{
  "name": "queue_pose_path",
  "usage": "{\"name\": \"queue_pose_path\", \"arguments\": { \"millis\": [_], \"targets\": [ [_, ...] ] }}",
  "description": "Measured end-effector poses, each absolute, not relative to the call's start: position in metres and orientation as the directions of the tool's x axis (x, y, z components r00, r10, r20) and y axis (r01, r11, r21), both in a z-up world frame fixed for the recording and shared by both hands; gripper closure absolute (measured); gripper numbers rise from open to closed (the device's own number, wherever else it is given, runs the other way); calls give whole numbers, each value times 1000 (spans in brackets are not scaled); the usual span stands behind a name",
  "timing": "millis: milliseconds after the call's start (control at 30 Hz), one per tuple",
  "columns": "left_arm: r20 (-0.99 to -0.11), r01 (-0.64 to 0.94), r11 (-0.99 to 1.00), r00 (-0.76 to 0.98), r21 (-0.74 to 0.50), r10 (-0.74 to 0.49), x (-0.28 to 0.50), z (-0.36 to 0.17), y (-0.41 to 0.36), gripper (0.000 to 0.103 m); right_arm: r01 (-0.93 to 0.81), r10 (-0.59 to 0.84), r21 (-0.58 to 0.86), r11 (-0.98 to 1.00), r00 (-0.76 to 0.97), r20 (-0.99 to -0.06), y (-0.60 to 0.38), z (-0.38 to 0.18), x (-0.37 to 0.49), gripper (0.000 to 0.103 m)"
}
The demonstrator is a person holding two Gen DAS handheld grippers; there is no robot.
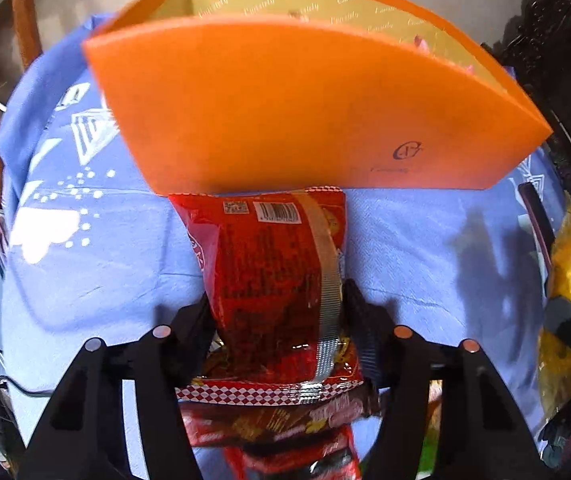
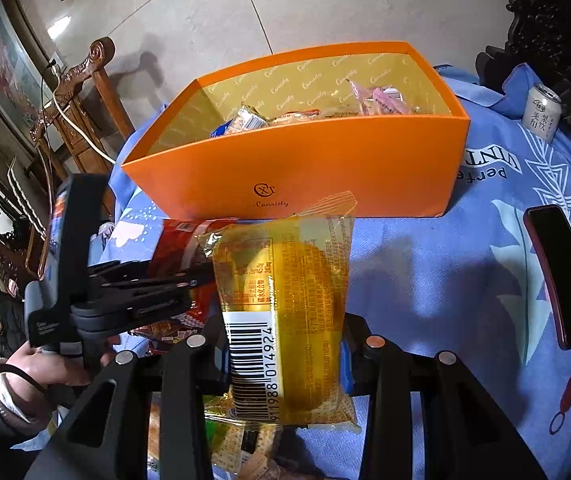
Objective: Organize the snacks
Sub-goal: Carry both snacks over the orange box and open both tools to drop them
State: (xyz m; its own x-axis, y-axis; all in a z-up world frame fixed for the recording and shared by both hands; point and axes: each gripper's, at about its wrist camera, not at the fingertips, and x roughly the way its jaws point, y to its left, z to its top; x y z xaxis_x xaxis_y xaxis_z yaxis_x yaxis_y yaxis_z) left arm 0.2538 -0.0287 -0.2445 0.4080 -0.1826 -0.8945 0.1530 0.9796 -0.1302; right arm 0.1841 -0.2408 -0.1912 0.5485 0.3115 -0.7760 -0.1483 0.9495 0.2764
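An open orange box [image 1: 285, 104] stands on the blue patterned cloth; in the right wrist view the orange box [image 2: 325, 168] holds several wrapped snacks [image 2: 377, 100]. My left gripper [image 1: 277, 312] is shut on a red snack packet [image 1: 273, 268] held just in front of the box's near wall. More red packets [image 1: 285, 428] lie below it. My right gripper [image 2: 281, 332] is shut on a yellow snack packet [image 2: 293, 304] with a barcode, held above the cloth short of the box. The left gripper with its red packet [image 2: 177, 240] shows at the left of the right wrist view.
A dark red phone [image 2: 561, 276] lies on the cloth at right. A white drink can [image 2: 541, 112] stands at the far right behind the box. A carved wooden chair [image 2: 77, 92] and a white cable are at the left. More packets [image 2: 237, 452] lie under the right gripper.
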Motion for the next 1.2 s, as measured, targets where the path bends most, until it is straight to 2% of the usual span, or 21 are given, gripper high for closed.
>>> {"name": "queue_pose_path", "arguments": {
  "millis": [333,533,800,1100,1133,1167,1200],
  "targets": [
    [-824,162,978,531,-129,-197,206,-169,-7,44,-183,331,277,943,587,-739,-233,-162,171,65],
    [-754,177,977,625,-117,-203,197,-111,3,44,-230,347,260,938,638,-687,-229,-123,175,65],
    [-678,201,969,693,-144,-245,253,-47,-8,44,-236,327,228,945,734,-595,-239,-61,224,65],
    [-666,232,967,705,-106,-243,328,-27,-34,44,-214,289,196,957,765,-575,-241,-49,291,65],
    [-674,242,964,695,-107,-249,336,-28,-37,42,-217,291,196,956,766,-573,-239,-50,297,63],
    [-679,245,963,689,-109,-252,342,-30,-39,30,-213,288,196,957,767,-574,-238,-50,302,56],
    [-682,234,966,691,-106,-242,346,-30,-40,7,-199,273,191,961,768,-579,-237,-51,306,43]
  ]
}}
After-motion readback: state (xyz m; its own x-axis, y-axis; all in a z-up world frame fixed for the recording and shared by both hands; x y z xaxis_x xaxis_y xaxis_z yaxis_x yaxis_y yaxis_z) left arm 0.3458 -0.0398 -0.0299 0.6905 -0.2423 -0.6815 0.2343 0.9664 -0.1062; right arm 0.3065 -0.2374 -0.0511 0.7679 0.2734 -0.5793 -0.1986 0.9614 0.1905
